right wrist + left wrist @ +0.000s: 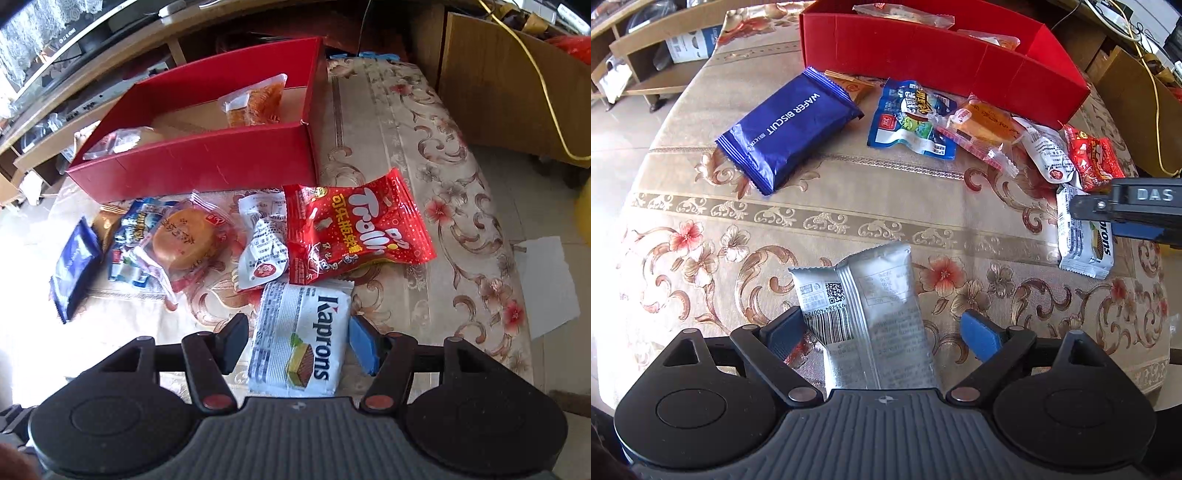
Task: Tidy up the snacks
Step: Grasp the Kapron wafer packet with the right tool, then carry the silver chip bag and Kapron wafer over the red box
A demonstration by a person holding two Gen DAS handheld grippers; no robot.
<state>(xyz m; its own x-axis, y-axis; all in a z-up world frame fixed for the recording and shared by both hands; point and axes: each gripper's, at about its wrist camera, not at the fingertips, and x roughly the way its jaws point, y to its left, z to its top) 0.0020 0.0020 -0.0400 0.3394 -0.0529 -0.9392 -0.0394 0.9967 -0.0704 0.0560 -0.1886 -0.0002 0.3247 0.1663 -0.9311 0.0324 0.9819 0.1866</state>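
My left gripper (882,332) is open around a silver snack packet (871,317) lying on the table; its fingers stand on either side without clamping it. My right gripper (299,341) is open around a white Kaprons wafer packet (301,339), which also shows in the left wrist view (1084,236). A red box (942,59) at the back holds two wrapped snacks; it also shows in the right wrist view (207,158). Loose snacks lie in front of it: a blue wafer biscuit pack (790,129), a blue pouch (908,118), a wrapped cake (188,240), a red Trolli bag (354,225).
The table has a floral beige cloth (849,206). A white sachet (262,247) lies between the cake and the Trolli bag. Wooden shelving (646,55) stands left, a wooden cabinet (517,81) right. The table's right edge drops to a tiled floor with white paper (550,284).
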